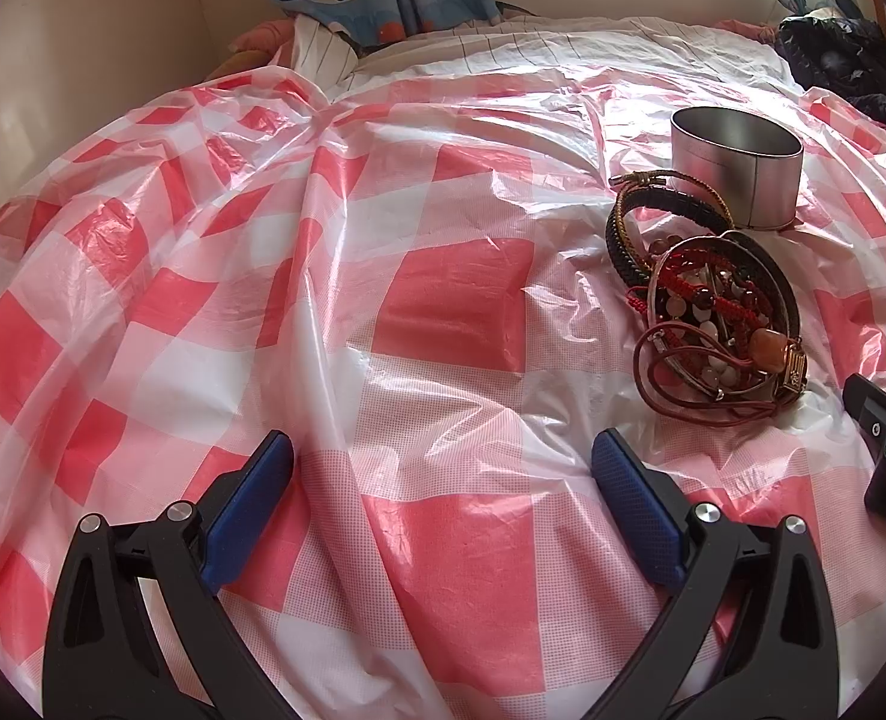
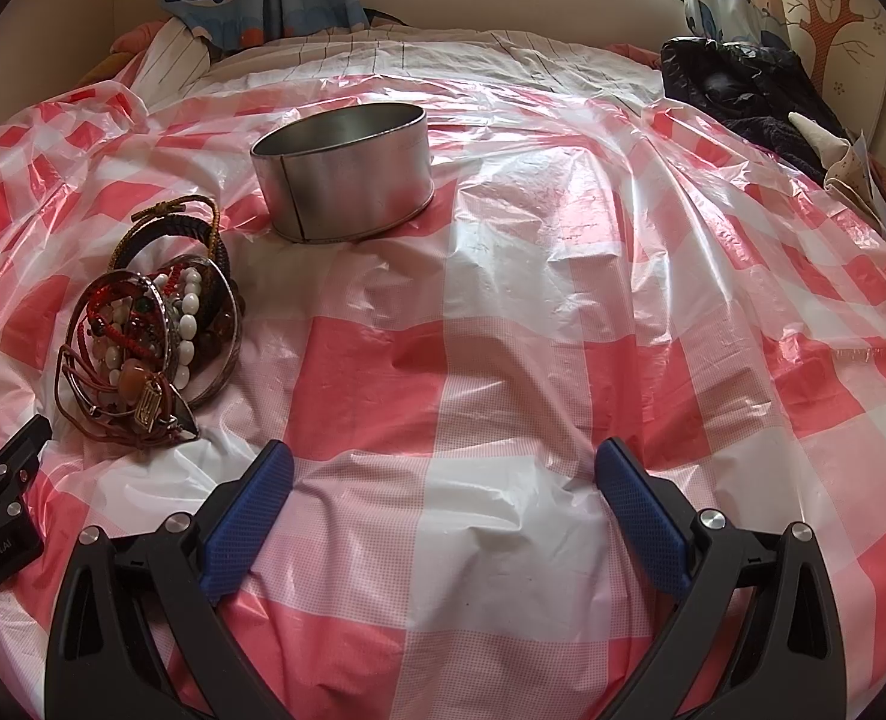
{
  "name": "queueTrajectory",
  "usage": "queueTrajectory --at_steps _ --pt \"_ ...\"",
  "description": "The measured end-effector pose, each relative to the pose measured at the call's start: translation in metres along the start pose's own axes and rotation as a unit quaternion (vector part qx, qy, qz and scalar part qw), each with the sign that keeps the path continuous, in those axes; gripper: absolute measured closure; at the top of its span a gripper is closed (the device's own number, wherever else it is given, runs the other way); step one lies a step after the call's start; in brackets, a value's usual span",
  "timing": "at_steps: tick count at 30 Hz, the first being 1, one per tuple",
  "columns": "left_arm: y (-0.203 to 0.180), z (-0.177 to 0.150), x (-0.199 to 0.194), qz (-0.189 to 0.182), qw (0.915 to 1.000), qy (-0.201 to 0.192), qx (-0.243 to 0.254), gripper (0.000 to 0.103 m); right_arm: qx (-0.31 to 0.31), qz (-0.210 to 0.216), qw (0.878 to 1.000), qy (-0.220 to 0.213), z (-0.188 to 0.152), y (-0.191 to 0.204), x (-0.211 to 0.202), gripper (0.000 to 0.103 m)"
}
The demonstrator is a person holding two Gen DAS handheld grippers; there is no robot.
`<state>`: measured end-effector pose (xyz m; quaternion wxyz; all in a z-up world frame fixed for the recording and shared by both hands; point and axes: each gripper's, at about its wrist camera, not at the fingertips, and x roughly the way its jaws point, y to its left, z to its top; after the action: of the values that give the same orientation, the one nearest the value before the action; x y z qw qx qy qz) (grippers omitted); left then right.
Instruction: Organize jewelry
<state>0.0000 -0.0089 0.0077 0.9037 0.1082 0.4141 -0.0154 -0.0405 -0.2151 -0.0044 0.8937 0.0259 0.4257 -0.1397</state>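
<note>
While a crumpled red-and-white checked plastic sheet covers the whole bed, a round metal tin stands open on it toward the far side. Just near and left of the tin lies a tangled pile of jewelry: braided bands at its far end beside the tin's base, bangles and bead strings nearer. Near the pile, the left gripper hovers over the sheet, fingers spread wide, gripping nothing. To its right, the right gripper is likewise wide apart and unladen.
</note>
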Motion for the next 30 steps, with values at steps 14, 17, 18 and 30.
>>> queueTrajectory --at_steps 14,17,18,30 --pt "0.003 0.006 -0.001 -0.012 0.9999 0.004 0.010 0.007 -0.001 0.002 1.000 -0.004 -0.001 -0.002 -0.001 0.007" --pt "0.002 0.008 -0.005 -0.016 0.9996 -0.006 0.021 0.007 -0.005 0.006 1.000 -0.014 -0.003 -0.001 -0.005 0.007" --pt "0.000 0.008 -0.007 -0.016 0.9995 -0.014 0.025 0.007 -0.008 0.011 1.000 -0.021 -0.004 -0.001 -0.007 0.007" --pt "0.000 0.028 -0.034 -0.105 0.9909 -0.084 0.001 0.007 -0.022 0.025 0.999 -0.038 -0.005 0.008 -0.016 0.007"
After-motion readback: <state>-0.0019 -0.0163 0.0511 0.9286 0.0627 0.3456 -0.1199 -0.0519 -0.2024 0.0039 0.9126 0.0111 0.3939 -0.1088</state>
